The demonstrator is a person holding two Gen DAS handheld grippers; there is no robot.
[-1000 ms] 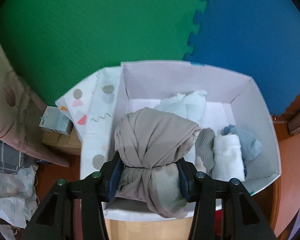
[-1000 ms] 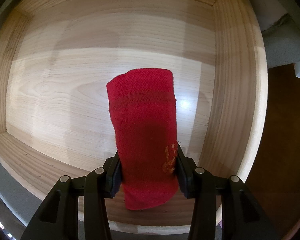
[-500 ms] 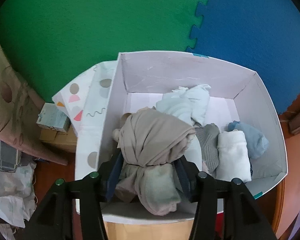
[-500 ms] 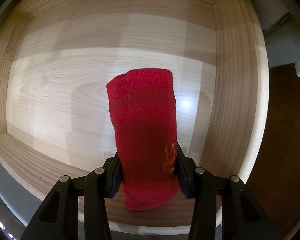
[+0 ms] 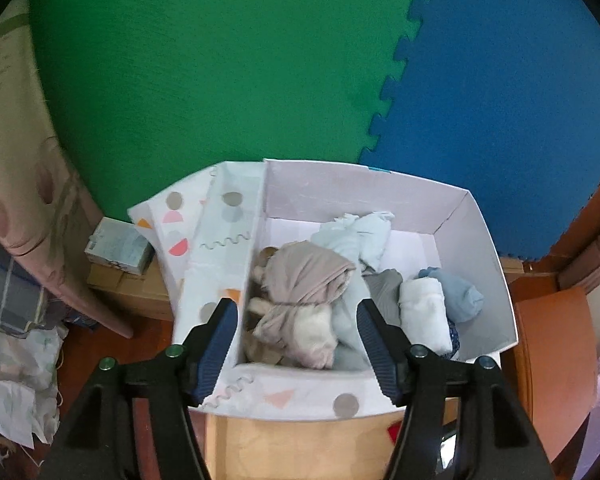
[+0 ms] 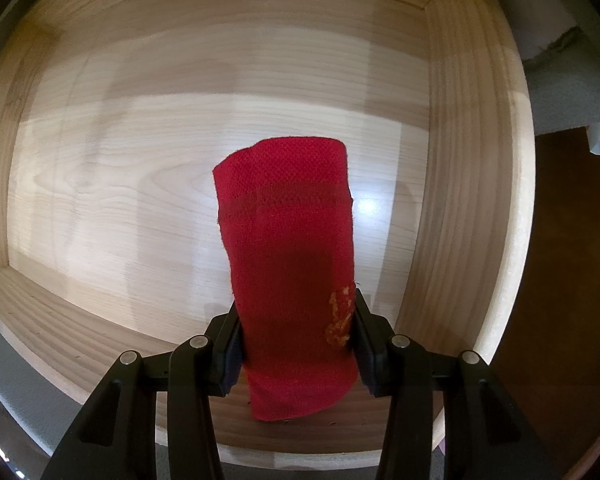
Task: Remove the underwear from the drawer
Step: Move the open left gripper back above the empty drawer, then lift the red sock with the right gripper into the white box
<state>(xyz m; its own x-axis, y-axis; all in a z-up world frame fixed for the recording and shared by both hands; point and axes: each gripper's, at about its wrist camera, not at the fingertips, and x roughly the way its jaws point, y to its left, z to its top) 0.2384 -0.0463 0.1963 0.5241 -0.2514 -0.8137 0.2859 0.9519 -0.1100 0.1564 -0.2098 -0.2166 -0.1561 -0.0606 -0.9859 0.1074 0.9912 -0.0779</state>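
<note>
My left gripper (image 5: 296, 332) hangs over the white cardboard box with pastel shapes (image 5: 480, 232). Its jaws have just been opening and now stand apart, clear of the rolled beige cloth bundle (image 5: 306, 280), which lies in the box below the gap between the fingers, touched by neither pad. At about two o'clock from that bundle sits a pale mint folded cloth (image 5: 364, 232); at three o'clock lie a grey roll (image 5: 384, 286), a white roll (image 5: 424, 312) and a light blue roll (image 5: 458, 294), side by side. Beyond the box, green foam matting (image 5: 220, 60) joins blue foam matting (image 5: 508, 100).

My right gripper (image 6: 296, 340) is clamped on the folded red knit underwear with a yellow motif (image 6: 288, 240), pointing into the pale wooden drawer (image 6: 480, 200). The cloth extends towards twelve o'clock from the pads, over the drawer's floor.
</note>
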